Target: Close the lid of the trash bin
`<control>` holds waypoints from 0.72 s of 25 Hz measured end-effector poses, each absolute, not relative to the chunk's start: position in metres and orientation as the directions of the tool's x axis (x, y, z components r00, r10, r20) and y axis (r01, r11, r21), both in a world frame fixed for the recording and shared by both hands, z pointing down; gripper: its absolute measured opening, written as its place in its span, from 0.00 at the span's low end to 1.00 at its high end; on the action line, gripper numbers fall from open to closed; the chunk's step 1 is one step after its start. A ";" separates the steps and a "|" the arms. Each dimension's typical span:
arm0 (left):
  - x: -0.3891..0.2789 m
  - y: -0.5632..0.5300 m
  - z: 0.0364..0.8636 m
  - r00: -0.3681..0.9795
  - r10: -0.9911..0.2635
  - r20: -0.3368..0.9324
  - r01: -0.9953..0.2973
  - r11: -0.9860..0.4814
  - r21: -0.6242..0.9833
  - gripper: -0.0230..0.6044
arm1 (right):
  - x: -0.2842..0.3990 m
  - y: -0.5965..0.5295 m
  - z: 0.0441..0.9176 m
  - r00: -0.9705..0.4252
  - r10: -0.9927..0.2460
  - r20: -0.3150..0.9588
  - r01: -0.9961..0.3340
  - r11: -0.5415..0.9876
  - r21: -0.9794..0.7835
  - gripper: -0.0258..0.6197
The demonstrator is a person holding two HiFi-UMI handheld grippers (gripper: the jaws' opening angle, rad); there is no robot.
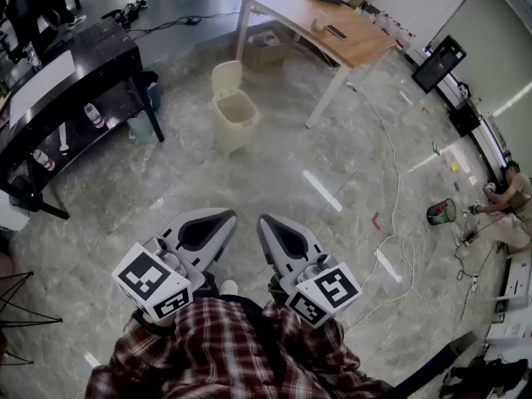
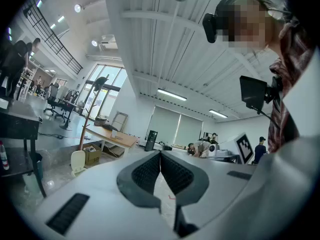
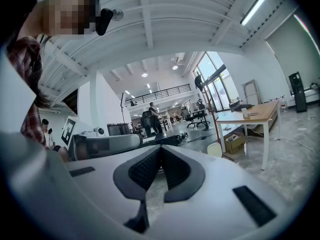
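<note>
Grey floor (image 1: pixel 274 152) below, left claw (image 1: pixel 226 215) and right claw (image 1: pixel 263 219) point forward, each pressed together.

A glossy, polished floor (image 1: pixel 274 185), a matt cream plastic trash bin (image 1: pixel 235 130) and a smooth wooden tabletop (image 1: pixel 291 11) are seen.

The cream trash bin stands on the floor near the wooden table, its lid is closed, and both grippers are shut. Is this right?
Not quite: the head view shows the lid standing open, upright above the trash bin. The rest holds: it is on the floor near the wooden table, and the left gripper and right gripper are shut.
</note>
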State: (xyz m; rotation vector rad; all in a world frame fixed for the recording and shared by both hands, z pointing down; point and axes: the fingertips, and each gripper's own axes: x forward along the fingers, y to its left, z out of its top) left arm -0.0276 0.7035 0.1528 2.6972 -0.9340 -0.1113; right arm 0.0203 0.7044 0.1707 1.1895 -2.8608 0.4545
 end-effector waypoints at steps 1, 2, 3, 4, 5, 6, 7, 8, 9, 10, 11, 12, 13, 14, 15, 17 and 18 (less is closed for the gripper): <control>-0.030 0.696 0.154 0.786 -0.618 0.019 -0.596 -0.749 0.292 0.05 | 0.018 0.697 0.173 -0.712 -0.692 0.121 -0.695 0.670 -0.262 0.06; -0.033 0.688 0.156 0.785 -0.620 0.019 -0.597 -0.747 0.293 0.06 | 0.015 0.690 0.175 -0.713 -0.691 0.123 -0.695 0.670 -0.263 0.06; -0.036 0.680 0.157 0.784 -0.621 0.019 -0.598 -0.746 0.294 0.05 | 0.013 0.682 0.176 -0.713 -0.690 0.125 -0.695 0.669 -0.263 0.06; -0.039 0.672 0.159 0.784 -0.621 0.019 -0.598 -0.745 0.296 0.05 | 0.011 0.673 0.178 -0.712 -0.690 0.126 -0.695 0.669 -0.264 0.06; -0.042 0.664 0.160 0.784 -0.620 0.020 -0.597 -0.745 0.298 0.05 | 0.008 0.664 0.179 -0.712 -0.691 0.126 -0.695 0.668 -0.266 0.06; -0.045 0.654 0.162 0.786 -0.618 0.023 -0.595 -0.746 0.300 0.06 | 0.004 0.654 0.179 -0.710 -0.693 0.126 -0.697 0.666 -0.268 0.06; -0.048 0.644 0.163 0.789 -0.614 0.027 -0.593 -0.747 0.300 0.05 | 0.000 0.642 0.180 -0.708 -0.695 0.126 -0.698 0.662 -0.271 0.06; -0.052 0.632 0.163 0.792 -0.609 0.031 -0.589 -0.750 0.300 0.05 | -0.004 0.630 0.180 -0.705 -0.698 0.126 -0.701 0.659 -0.273 0.06; -0.057 0.620 0.163 0.796 -0.605 0.034 -0.585 -0.754 0.298 0.05 | -0.010 0.617 0.179 -0.703 -0.700 0.126 -0.703 0.657 -0.273 0.06; -0.062 0.607 0.161 0.799 -0.600 0.035 -0.582 -0.758 0.295 0.05 | -0.016 0.605 0.177 -0.701 -0.702 0.126 -0.704 0.656 -0.272 0.06; -0.068 0.593 0.160 0.802 -0.597 0.033 -0.579 -0.762 0.291 0.06 | -0.023 0.591 0.175 -0.700 -0.703 0.124 -0.706 0.655 -0.268 0.06; -0.075 0.579 0.158 0.805 -0.593 0.029 -0.575 -0.766 0.288 0.05 | -0.030 0.578 0.173 -0.698 -0.706 0.120 -0.709 0.655 -0.263 0.06; -0.081 0.565 0.157 0.808 -0.588 0.025 -0.570 -0.771 0.285 0.05 | -0.036 0.564 0.171 -0.694 -0.711 0.116 -0.712 0.653 -0.258 0.06; -0.086 0.552 0.157 0.812 -0.583 0.022 -0.564 -0.776 0.282 0.05 | -0.042 0.550 0.169 -0.689 -0.716 0.110 -0.717 0.650 -0.253 0.06; -0.092 0.539 0.157 0.816 -0.577 0.020 -0.559 -0.781 0.279 0.05 | -0.046 0.537 0.168 -0.683 -0.722 0.105 -0.721 0.646 -0.249 0.06; -0.102 0.516 0.156 0.825 -0.565 0.018 -0.548 -0.791 0.272 0.05 | -0.055 0.513 0.167 -0.671 -0.735 0.098 -0.732 0.636 -0.242 0.06; -0.107 0.504 0.156 0.829 -0.558 0.016 -0.542 -0.797 0.268 0.05 | -0.059 0.502 0.167 -0.663 -0.742 0.095 -0.739 0.630 -0.240 0.06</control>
